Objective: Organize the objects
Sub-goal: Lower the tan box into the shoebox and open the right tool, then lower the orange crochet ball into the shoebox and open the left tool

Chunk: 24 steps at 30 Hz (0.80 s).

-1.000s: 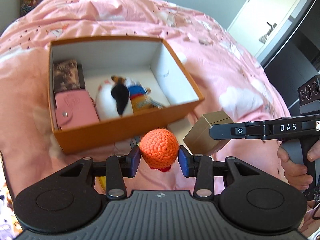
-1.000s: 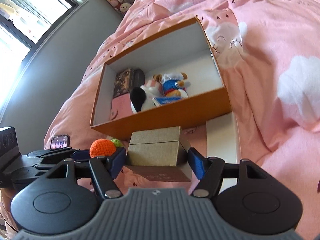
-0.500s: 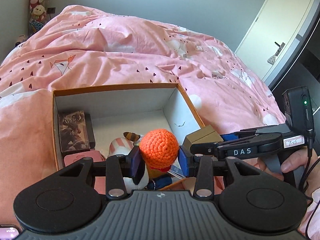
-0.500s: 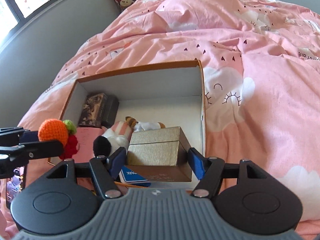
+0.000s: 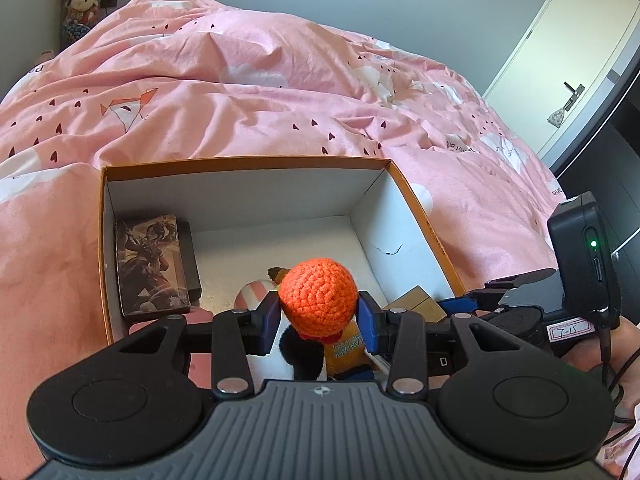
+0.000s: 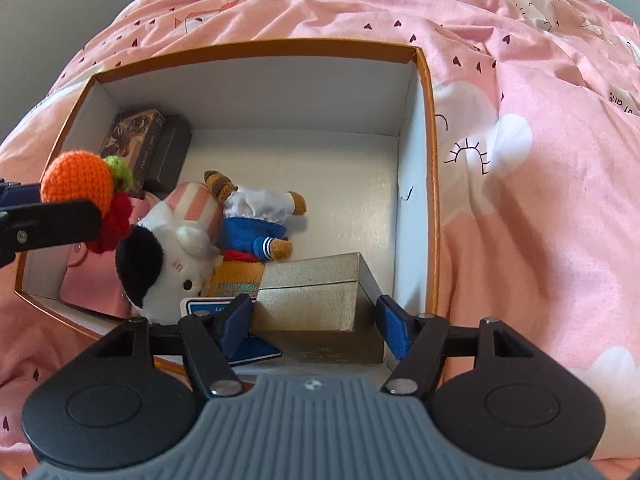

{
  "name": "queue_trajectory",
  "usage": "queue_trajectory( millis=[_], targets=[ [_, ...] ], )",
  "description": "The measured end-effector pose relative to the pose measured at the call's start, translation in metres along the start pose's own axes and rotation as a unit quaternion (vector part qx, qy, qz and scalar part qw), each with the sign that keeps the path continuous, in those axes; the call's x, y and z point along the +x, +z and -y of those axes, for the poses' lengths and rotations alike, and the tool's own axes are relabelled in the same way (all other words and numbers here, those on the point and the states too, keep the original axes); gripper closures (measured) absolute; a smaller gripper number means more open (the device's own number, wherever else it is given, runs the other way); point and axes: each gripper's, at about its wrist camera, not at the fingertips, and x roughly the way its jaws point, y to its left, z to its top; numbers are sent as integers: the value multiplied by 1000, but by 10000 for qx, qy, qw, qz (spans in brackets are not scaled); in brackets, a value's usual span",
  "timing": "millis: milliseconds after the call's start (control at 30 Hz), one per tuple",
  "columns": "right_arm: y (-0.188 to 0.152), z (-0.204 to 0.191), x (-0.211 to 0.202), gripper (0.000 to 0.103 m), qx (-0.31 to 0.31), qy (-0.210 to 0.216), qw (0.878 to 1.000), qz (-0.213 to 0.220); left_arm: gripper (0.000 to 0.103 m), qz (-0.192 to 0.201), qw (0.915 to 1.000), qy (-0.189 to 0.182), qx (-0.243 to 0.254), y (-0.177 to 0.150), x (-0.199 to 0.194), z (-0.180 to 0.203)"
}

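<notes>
Looking along the left wrist view first, the left gripper was pinching a crocheted orange ball between its blue pads, holding it up over the near edge of the orange box, which sat on a pink duvet. Inside the box, a dark card box lay against the left wall, and bits of plush showed under the ball. Off by the box's right wall the right gripper poked in with a gold box, a person's hand behind it. Switching to the right wrist view, the right gripper was clamped on the gold box, pads pressed on both sides, down in the near right corner of the orange box. Next to it inside lay a white plush with a black ear and a bear in a blue sailor outfit. The orange ball hung over the box's left side, with green and red crochet bits attached.
</notes>
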Motion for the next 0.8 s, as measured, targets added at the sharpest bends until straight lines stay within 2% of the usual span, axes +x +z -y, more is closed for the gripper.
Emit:
queue_trajectory(
  millis=[133,267,433,567,800],
  targets=[
    [6,-6,8,33,-191,-173,9991,-331,57,-6,10000,36,13,1,2,-2],
    [11,-6,11,40,-243,-237,9975,-624,57,-13,10000,60,15,2,3,-2],
    [12,0,7,41,-195,-117,9973,-697,57,-30,10000,88,29,6,4,-2],
    [13,3,-5,42,-189,-87,9986,-479,57,-15,9999,114,76,12,2,-3],
    [23,6,-37,42,-379,-91,9980,492,57,-42,9999,118,-54,41,12,-11]
  ],
)
